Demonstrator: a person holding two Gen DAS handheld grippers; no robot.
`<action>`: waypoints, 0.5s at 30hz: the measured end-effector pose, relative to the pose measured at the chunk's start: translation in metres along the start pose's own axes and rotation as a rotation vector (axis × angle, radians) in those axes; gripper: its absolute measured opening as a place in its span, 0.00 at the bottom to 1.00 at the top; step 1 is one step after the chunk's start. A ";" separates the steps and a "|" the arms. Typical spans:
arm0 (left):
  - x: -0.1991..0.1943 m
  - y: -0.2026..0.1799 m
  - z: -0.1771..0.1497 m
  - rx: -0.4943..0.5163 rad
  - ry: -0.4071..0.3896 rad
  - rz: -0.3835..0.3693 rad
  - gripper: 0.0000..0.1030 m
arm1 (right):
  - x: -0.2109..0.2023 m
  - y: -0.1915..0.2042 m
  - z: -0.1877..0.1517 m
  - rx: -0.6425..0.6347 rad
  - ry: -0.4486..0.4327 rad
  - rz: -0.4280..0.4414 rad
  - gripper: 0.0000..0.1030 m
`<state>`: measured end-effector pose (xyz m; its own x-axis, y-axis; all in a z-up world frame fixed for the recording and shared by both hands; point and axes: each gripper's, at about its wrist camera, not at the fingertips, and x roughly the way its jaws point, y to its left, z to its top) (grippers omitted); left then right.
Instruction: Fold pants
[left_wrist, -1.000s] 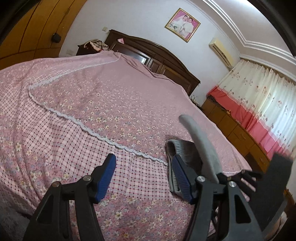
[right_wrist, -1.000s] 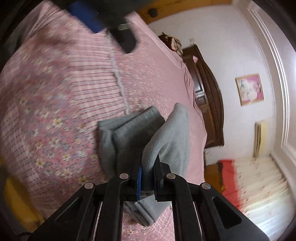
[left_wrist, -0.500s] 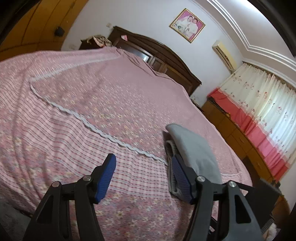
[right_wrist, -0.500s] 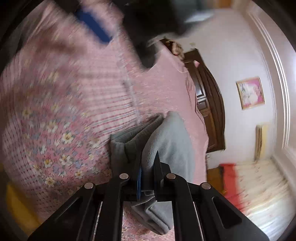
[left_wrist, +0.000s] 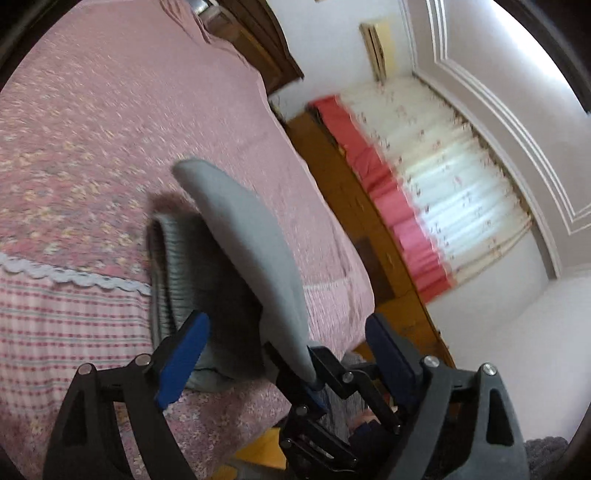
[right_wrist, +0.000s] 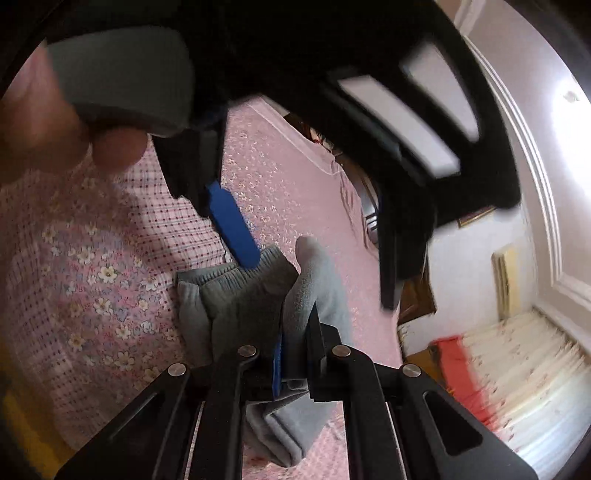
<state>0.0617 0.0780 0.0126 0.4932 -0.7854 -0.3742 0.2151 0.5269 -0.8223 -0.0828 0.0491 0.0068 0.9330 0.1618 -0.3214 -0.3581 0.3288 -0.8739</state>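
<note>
Grey pants (left_wrist: 236, 266) lying part-folded on the pink bed (left_wrist: 110, 129), near its edge, one flap raised off the pile. Left tool (left_wrist: 288, 347) spread wide and opening further, blue pads either side of the raised flap without pressing it; right tool (left_wrist: 314, 373) seen from here at 6 o'clock, pinching the flap's lower end. Only in this view: lace trim (left_wrist: 74, 275) at 9 o'clock, curtain (left_wrist: 443, 206) at 3 o'clock, wooden cabinet (left_wrist: 354, 206) beside the bed.

Right wrist view: right tool (right_wrist: 293, 354) clamped tight on the pants (right_wrist: 236, 306), flap standing up at 12 o'clock from the pads. Only here: ribbed waistband (right_wrist: 236, 275) facing the camera, left tool (right_wrist: 314, 243) looming blurred overhead with one blue pad (right_wrist: 232, 225) touching or just above the waistband, cannot tell which. Hand (right_wrist: 55, 122) with grey cuff (right_wrist: 125, 81) at 10 o'clock.
</note>
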 end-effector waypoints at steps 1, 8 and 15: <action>0.006 0.001 0.001 -0.004 0.040 0.002 0.86 | -0.002 0.003 0.000 -0.010 -0.001 -0.007 0.10; 0.028 -0.001 0.001 0.001 0.086 -0.031 0.30 | -0.010 0.002 -0.005 -0.017 0.024 0.021 0.19; 0.017 0.012 0.011 -0.059 0.028 -0.059 0.11 | -0.059 0.012 -0.039 0.245 -0.061 -0.105 0.76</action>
<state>0.0818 0.0739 0.0013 0.4567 -0.8239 -0.3355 0.1931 0.4599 -0.8667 -0.1405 0.0073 0.0004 0.9642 0.1683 -0.2049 -0.2646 0.5606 -0.7847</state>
